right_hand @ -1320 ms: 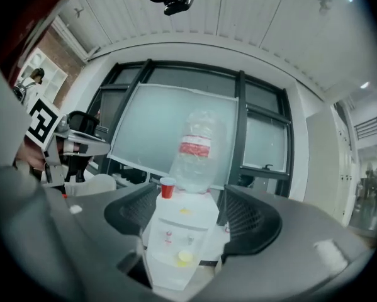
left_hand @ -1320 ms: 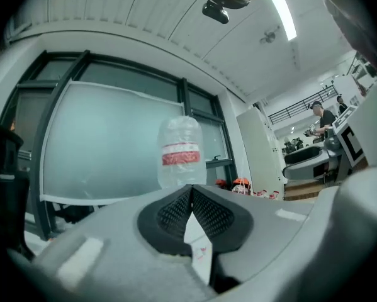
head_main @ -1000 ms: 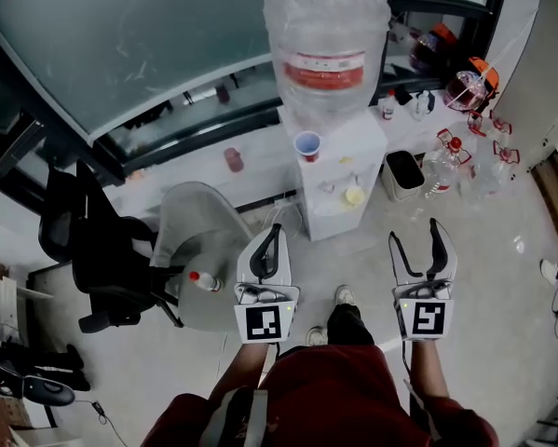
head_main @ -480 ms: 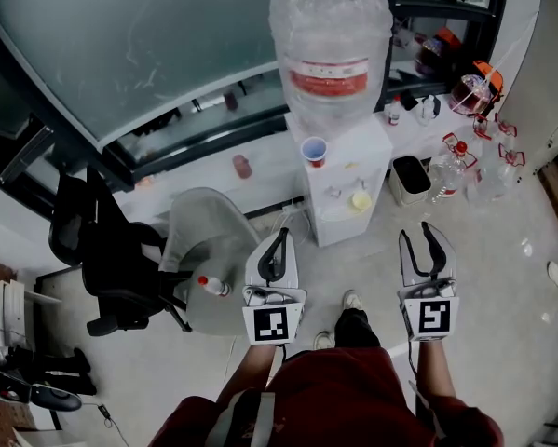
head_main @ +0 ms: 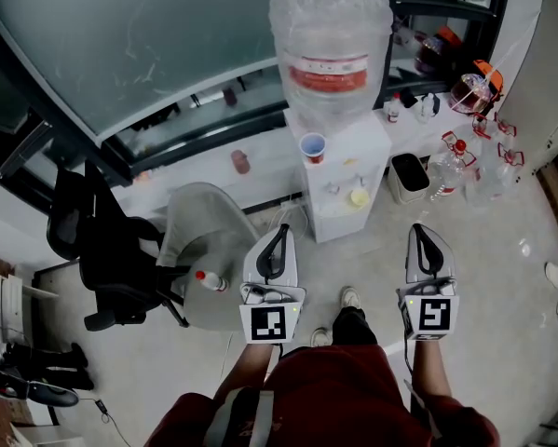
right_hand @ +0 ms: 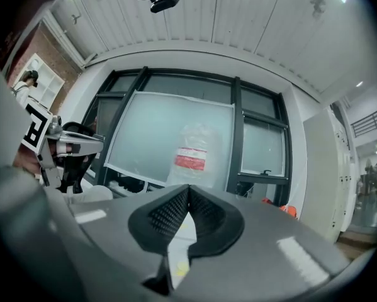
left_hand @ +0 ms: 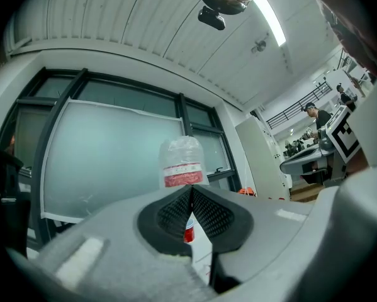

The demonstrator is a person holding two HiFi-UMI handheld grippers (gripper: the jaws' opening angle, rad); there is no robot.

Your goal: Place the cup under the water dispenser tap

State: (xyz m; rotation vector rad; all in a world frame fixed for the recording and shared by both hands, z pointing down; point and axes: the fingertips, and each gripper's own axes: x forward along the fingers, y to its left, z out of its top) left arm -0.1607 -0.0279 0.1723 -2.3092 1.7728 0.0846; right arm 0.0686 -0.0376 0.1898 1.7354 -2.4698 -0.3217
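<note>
**Head view.** The water dispenser (head_main: 346, 180) stands against the window wall and carries a large water bottle (head_main: 330, 40) on top. The cup (head_main: 312, 147) stands upright on the dispenser's top surface, at the foot of the bottle on its left-front side. A yellow round item (head_main: 357, 196) sits lower on the dispenser's front. The left gripper (head_main: 281, 230) and the right gripper (head_main: 420, 232) are held side by side, well apart from the dispenser, both pointing toward it. Each has its jaws together, with nothing between them. A grey chair (head_main: 199, 231) stands to the left of the dispenser with a small red-capped bottle (head_main: 208, 280) on its seat. A black office chair (head_main: 102, 250) stands further left.

**Left gripper view.** The left gripper (left_hand: 189, 191) has its jaws pressed together at the tips and holds nothing. The water bottle (left_hand: 182, 162) rises above the tips. Part of the cup (left_hand: 188, 233) shows through the narrow gap below the pads, far beyond them.

**Right gripper view.** The right gripper (right_hand: 188, 189) has its jaws fully together and empty. The water bottle (right_hand: 193, 151) stands ahead, above the tips.
</note>
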